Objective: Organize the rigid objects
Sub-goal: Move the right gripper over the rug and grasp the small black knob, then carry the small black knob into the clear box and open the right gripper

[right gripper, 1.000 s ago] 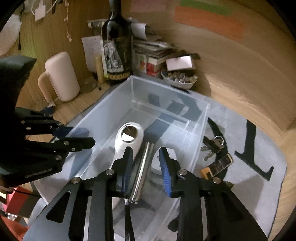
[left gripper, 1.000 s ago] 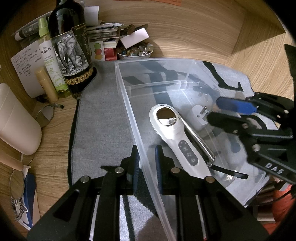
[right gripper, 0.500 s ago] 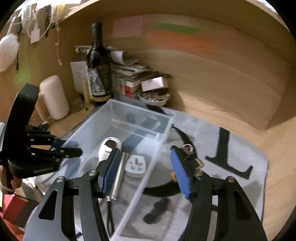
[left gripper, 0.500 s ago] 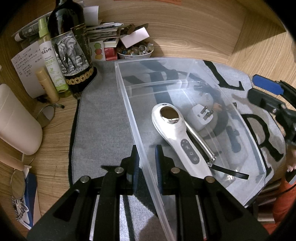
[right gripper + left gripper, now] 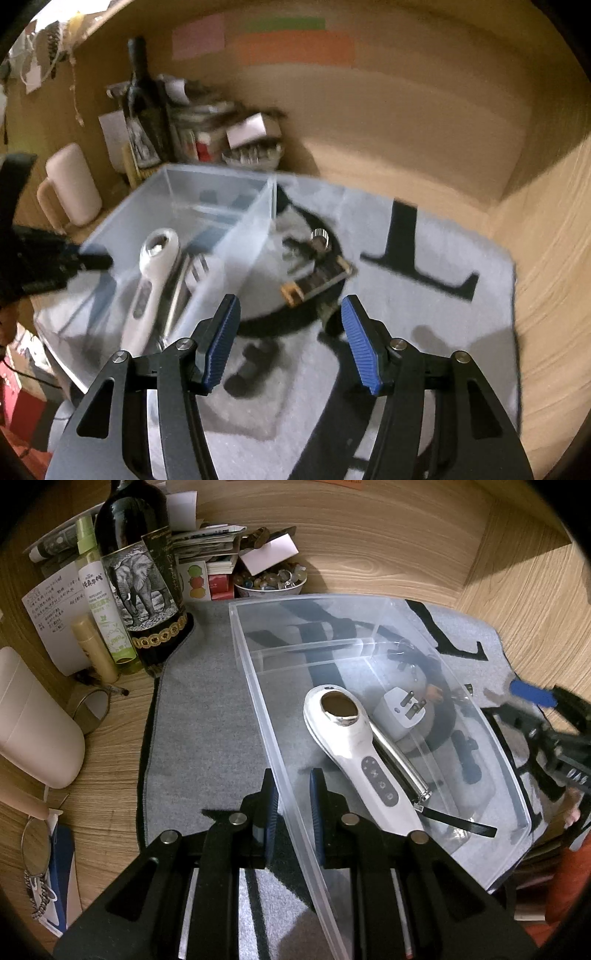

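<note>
Left wrist view: left claw (image 5: 291, 799) clamped on near wall of clear rectangular plastic bin (image 5: 258, 686) on grey felt mat (image 5: 207, 716), bin holding white handheld device with round metal head (image 5: 354, 746) plus white plug adapter (image 5: 400, 710); right claw (image 5: 291, 343) wide apart, empty, over mat beside bin.

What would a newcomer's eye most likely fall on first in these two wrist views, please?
Probably the clear plastic bin on the grey mat, holding a white handheld device; the left gripper is clamped on its near wall. Next, the right gripper, wide open above the mat, beside the keys outside the bin.
</note>
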A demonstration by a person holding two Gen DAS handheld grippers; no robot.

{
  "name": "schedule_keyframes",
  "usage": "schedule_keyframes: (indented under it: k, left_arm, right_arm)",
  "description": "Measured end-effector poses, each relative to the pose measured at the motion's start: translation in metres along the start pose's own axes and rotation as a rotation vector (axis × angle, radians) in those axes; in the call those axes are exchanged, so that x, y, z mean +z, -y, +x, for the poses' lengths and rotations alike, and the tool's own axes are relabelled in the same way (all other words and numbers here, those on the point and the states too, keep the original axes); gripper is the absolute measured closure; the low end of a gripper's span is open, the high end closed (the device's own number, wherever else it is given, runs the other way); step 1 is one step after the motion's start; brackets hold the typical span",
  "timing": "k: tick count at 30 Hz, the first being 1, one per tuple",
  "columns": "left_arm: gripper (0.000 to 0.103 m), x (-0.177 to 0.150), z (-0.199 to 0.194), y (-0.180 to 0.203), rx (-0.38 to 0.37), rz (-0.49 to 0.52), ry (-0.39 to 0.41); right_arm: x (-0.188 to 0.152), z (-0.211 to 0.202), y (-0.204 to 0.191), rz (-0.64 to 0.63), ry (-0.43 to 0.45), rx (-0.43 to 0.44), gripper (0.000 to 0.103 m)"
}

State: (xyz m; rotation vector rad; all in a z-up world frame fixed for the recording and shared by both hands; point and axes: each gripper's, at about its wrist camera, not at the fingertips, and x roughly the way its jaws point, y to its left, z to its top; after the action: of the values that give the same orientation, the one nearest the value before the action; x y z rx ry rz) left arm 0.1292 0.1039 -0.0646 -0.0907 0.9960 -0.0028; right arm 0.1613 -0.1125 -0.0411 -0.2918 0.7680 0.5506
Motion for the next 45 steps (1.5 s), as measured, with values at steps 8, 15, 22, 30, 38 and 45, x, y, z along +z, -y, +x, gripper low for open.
schedule_keyframes:
  k: [8, 15, 22, 30, 38, 45]
  left_arm:
    - [0.087, 0.000, 0.000, 0.000, -0.001, 0.001, 0.000]
    - [0.087, 0.000, 0.000, 0.000, 0.000, -0.001, 0.000]
    - [0.087, 0.000, 0.000, 0.000, 0.000, 0.001, 0.002]
    - [0.087, 0.000, 0.000, 0.000, 0.001, 0.002, 0.001]
    - [0.087, 0.000, 0.000, 0.000, 0.002, 0.001, 0.001]
    - [0.087, -0.001, 0.000, 0.000, 0.001, 0.001, 0.001]
  right_arm:
    - [-0.023, 0.034, -0.003, 0.020, -0.101, 0.061, 0.050]
    - [-0.037, 0.055, 0.000, 0.049, -0.164, 0.147, 0.064]
    - [-0.036, 0.045, -0.011, 0.000, -0.121, 0.117, 0.082]
    - [-0.026, 0.031, -0.005, -0.003, -0.070, 0.066, 0.082]
    - [-0.003, 0.003, -0.001, -0.006, 0.029, 0.029, 0.081]
    - [0.018, -0.016, -0.012, -0.042, 0.106, 0.034, 0.081]
